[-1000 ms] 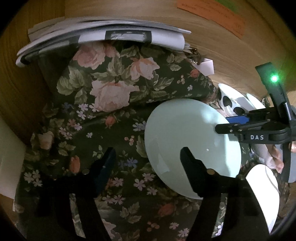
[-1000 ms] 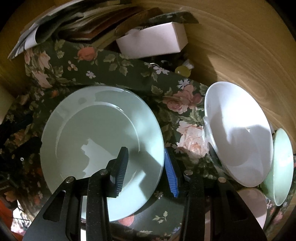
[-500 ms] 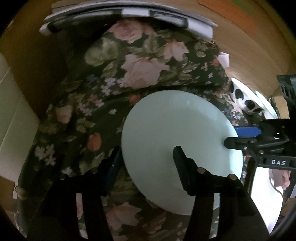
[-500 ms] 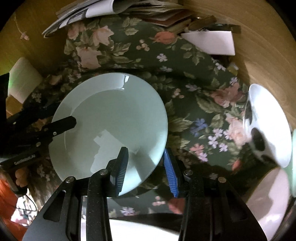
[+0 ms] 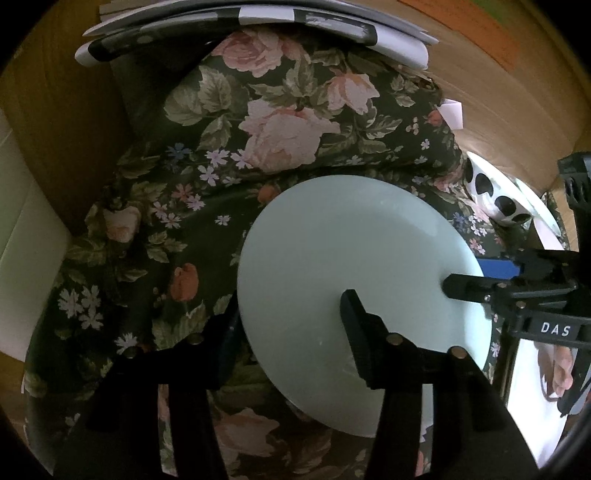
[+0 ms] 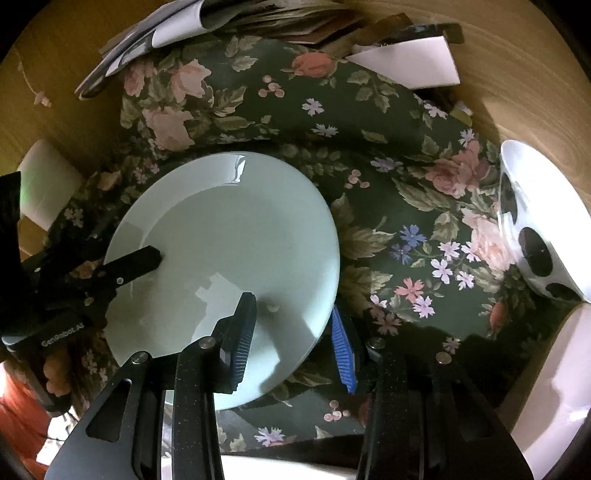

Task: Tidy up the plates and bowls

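Note:
A pale green plate (image 5: 354,266) is held tilted above the floral cloth (image 5: 229,155). My left gripper (image 5: 291,325) straddles its near-left rim, one finger over the face, one under; the jaws look closed on it. My right gripper (image 6: 291,325) is shut on the plate's (image 6: 229,236) opposite rim, blue pads either side. Each gripper shows in the other's view: the right gripper (image 5: 465,277) and the left gripper (image 6: 147,258). A white bowl with black dots (image 6: 535,236) lies at the right.
Stacked papers and magazines (image 5: 258,22) lie at the cloth's far edge on the wooden table (image 6: 517,74). A white box (image 6: 406,66) sits far right. More white dishes (image 6: 554,369) stand at the right edge. A white object (image 6: 44,184) lies left.
The right gripper carried the plate leftward, away from the white bowls. The left gripper moved in and closed around the plate's other rim.

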A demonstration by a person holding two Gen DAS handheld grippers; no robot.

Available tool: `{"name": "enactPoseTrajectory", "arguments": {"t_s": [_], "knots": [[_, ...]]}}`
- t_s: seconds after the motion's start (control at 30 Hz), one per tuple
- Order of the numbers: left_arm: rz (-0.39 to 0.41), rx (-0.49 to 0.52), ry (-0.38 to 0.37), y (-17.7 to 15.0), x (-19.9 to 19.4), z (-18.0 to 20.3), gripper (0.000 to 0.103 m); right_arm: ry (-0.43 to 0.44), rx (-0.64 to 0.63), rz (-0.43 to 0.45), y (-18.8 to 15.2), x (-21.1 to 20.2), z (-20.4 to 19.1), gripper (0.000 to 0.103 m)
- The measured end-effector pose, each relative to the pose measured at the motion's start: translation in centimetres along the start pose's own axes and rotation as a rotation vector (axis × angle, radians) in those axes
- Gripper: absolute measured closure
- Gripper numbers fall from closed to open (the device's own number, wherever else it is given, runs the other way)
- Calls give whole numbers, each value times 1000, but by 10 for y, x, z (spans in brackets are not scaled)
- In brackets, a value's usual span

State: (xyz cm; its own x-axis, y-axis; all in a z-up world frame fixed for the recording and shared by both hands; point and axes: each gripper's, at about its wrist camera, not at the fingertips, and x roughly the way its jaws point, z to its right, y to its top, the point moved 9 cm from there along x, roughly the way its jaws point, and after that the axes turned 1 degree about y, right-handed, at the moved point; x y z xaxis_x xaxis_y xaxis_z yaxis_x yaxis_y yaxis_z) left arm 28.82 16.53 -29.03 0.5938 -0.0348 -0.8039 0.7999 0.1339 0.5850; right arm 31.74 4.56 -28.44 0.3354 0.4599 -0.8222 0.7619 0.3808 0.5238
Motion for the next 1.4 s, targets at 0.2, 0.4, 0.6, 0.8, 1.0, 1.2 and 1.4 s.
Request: {"name": "enactPoseTrajectory", "arguments": {"t_s": [0.2,0.4,0.6,0.8,1.0,1.2,1.4], "knots": [[-13,-3,-4,-4,-5,5,52,16,15,9,3,-4,-8,67],[4,-4,-10,-7,-21,10,52,16,11,47,5,-21,-11,67],[33,1,-9,-7,-41,17,52,14,5,92,2,-41,-13,67],[58,5,-18,-10,-61,29,52,13,13,130,-5,-62,-11,67],[83,15,-26,-14,-80,41,52,8,18,170,-17,-88,-11,67],[101,21,-37,-19,-100,54,52,-2,25,205,-29,-107,-14,67],[114,35,-46,-26,-116,67,52,-8,30,231,-44,-123,-15,67]]}}
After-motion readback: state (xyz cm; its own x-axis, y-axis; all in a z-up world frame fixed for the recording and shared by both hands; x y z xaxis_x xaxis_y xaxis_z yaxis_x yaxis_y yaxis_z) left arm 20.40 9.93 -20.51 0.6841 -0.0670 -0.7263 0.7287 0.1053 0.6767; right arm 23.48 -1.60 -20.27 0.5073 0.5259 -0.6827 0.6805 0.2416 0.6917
